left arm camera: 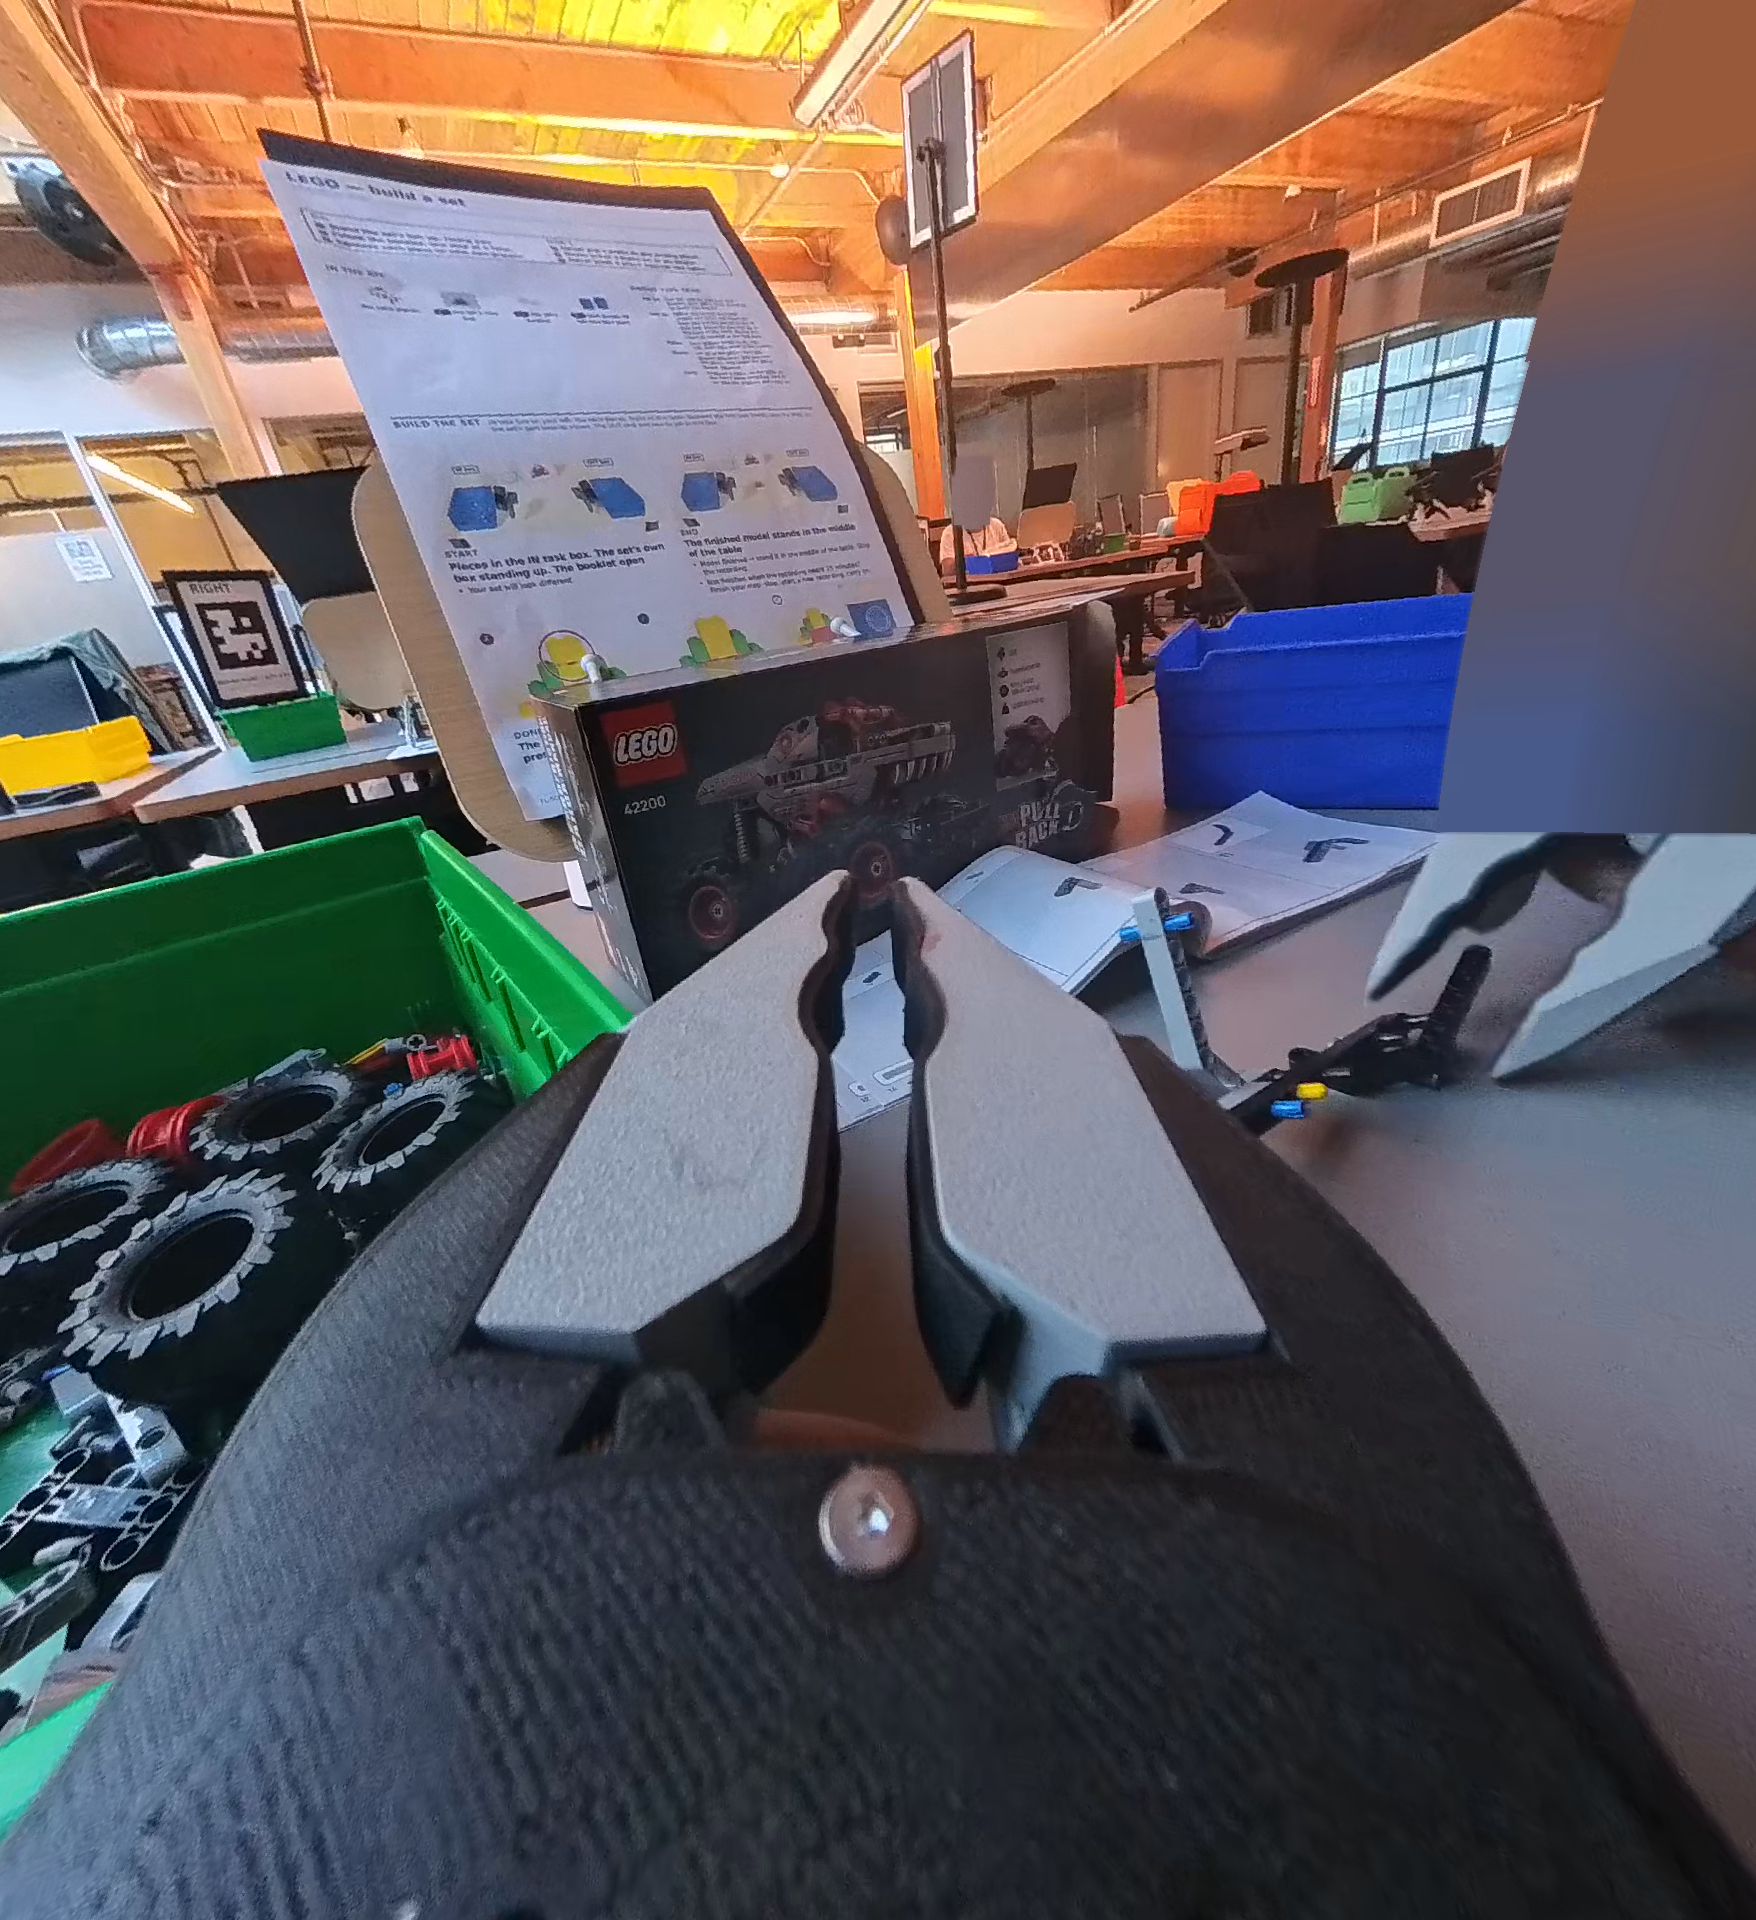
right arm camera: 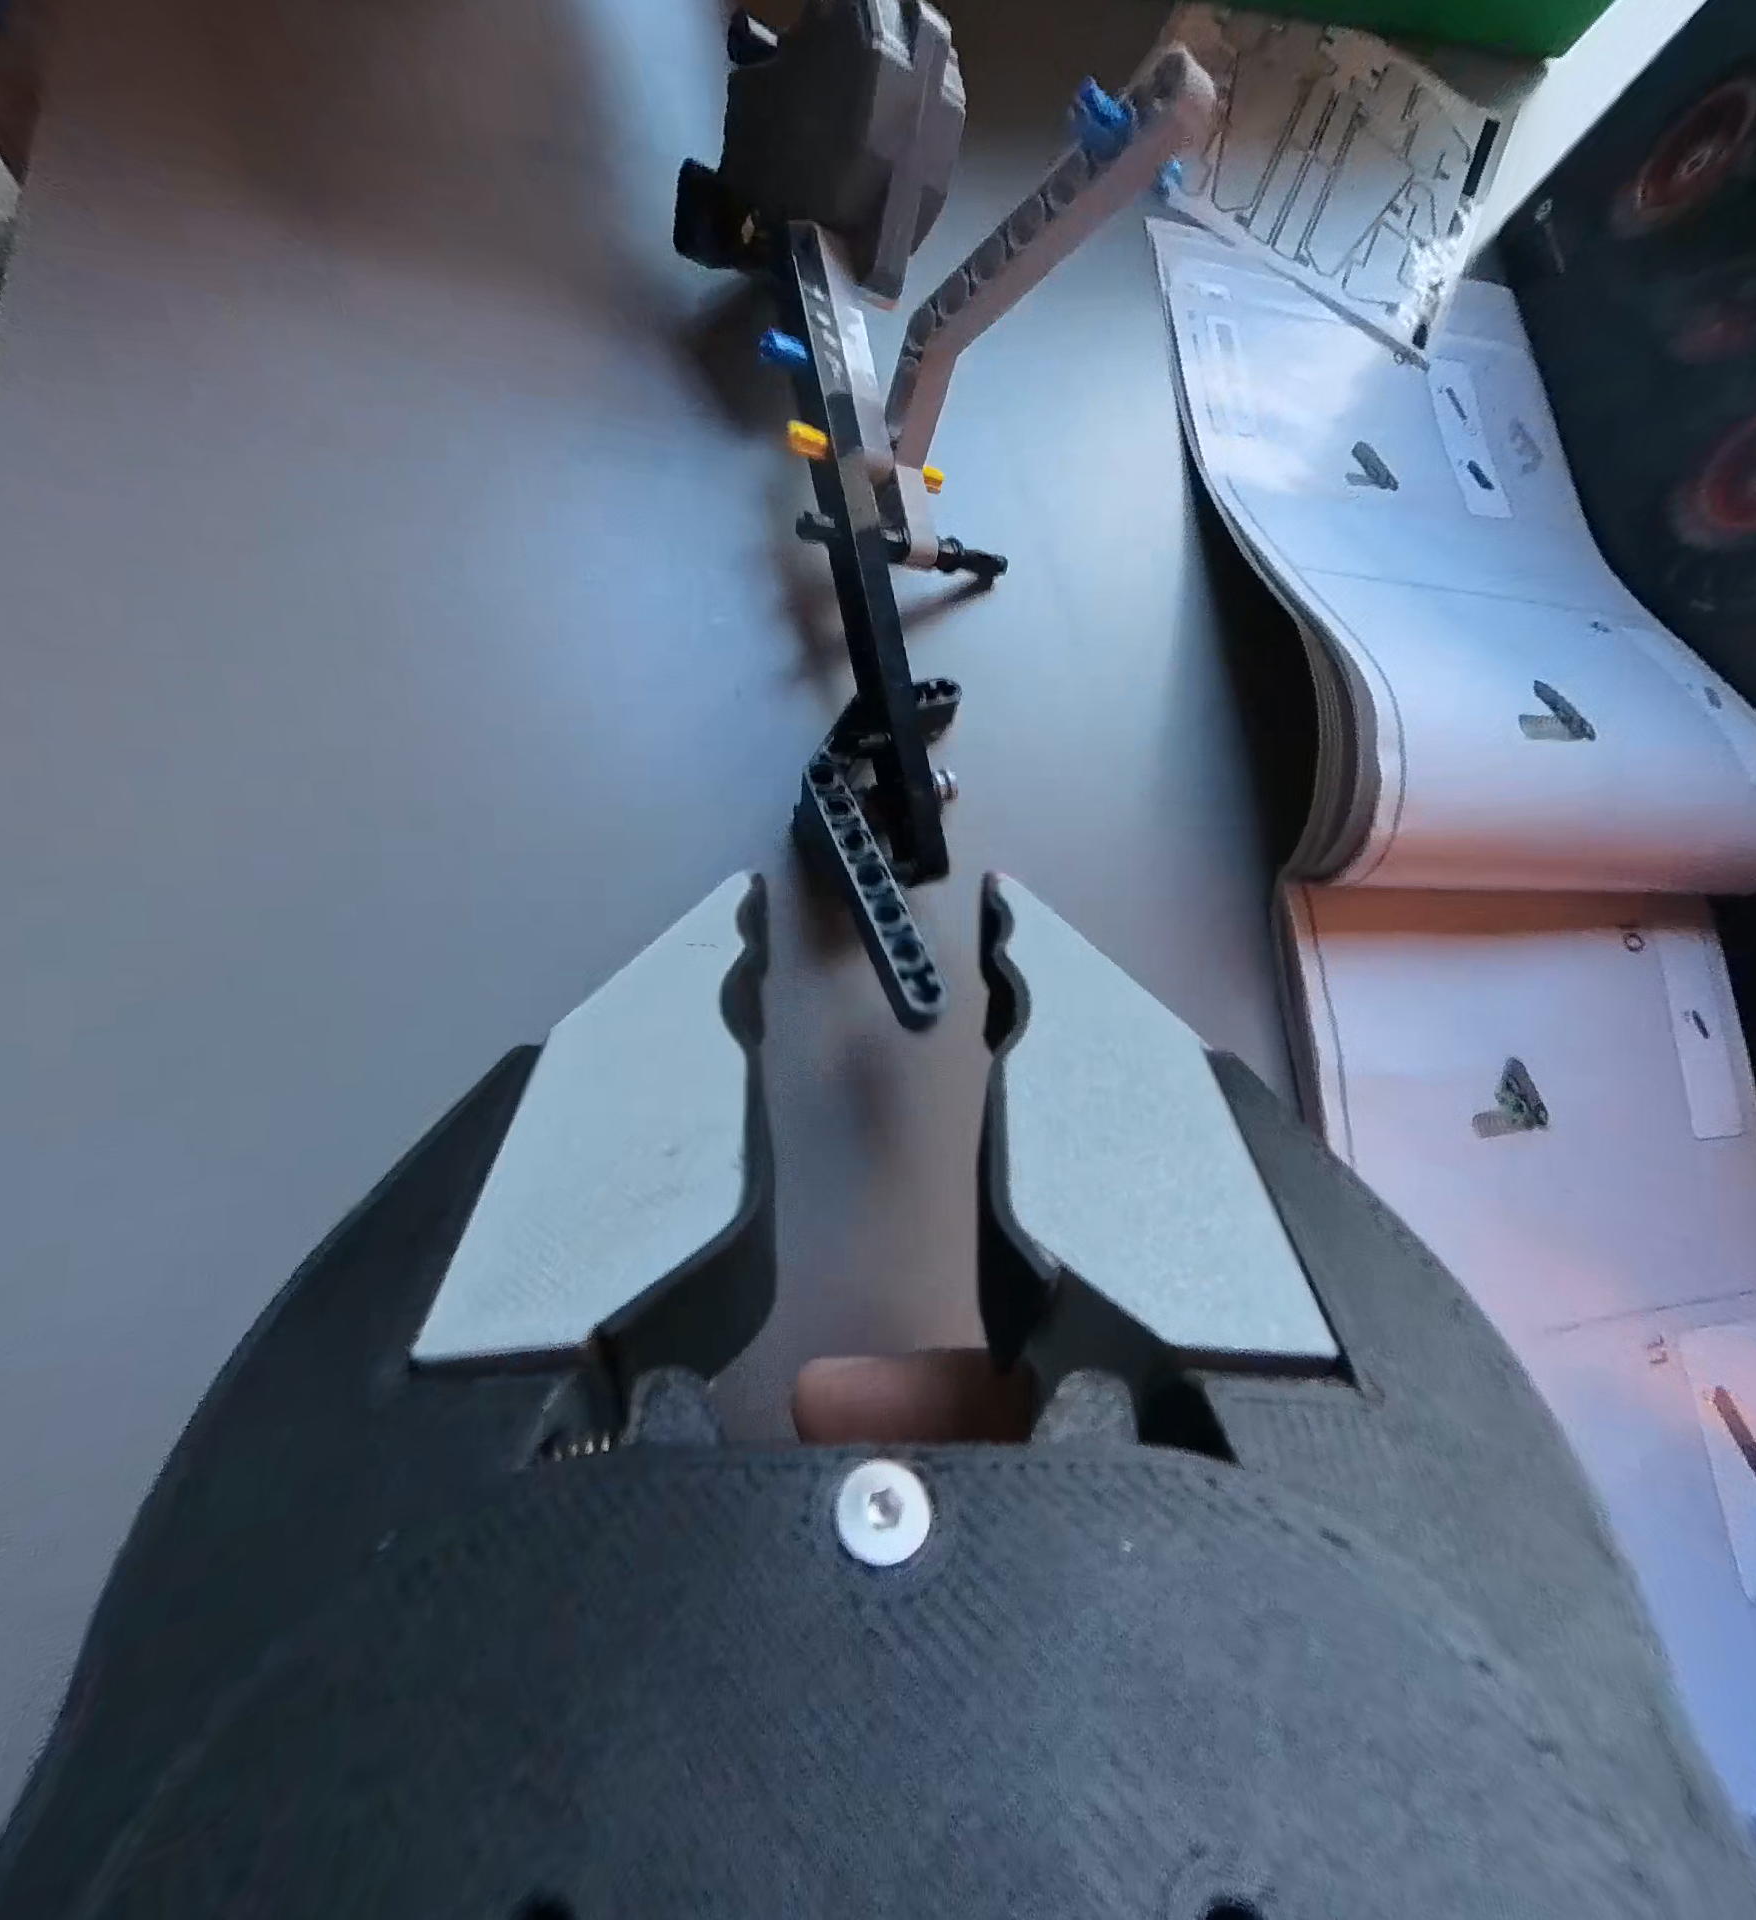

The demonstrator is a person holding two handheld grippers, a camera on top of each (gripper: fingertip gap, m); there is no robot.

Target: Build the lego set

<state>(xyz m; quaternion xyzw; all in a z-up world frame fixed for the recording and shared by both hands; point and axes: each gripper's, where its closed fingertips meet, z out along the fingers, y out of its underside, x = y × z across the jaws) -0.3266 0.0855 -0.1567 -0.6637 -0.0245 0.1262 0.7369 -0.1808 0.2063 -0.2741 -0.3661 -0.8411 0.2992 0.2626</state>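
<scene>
A part-built assembly (right arm camera: pixel 858 582) lies on the grey table: a long black beam with blue and yellow pins, a grey bent beam (right arm camera: pixel 1009 249) and a dark grey block (right arm camera: pixel 874 135) at its far end. My right gripper (right arm camera: pixel 872 896) is open. The near black angled beam (right arm camera: pixel 843 831) of the assembly sits between its fingertips without touching them. In the left wrist view the right gripper (left arm camera: pixel 1440 1023) straddles that raised beam end (left arm camera: pixel 1461 982). My left gripper (left arm camera: pixel 869 904) is shut and empty, held above the table beside the green bin.
A green bin (left arm camera: pixel 178 966) at left holds several tyres (left arm camera: pixel 188 1278), red hubs and loose beams. The set's box (left arm camera: pixel 832 790) stands behind, with an instruction sheet (left arm camera: pixel 604 436) on a stand. An open booklet (right arm camera: pixel 1476 582) lies beside the assembly. A blue bin (left arm camera: pixel 1310 707) stands at back right. The tips of one gripper are about 25 cm away from the tips of the other. Between my left fingertips and the dark grey block (right arm camera: pixel 874 135) there is roughly 10 cm.
</scene>
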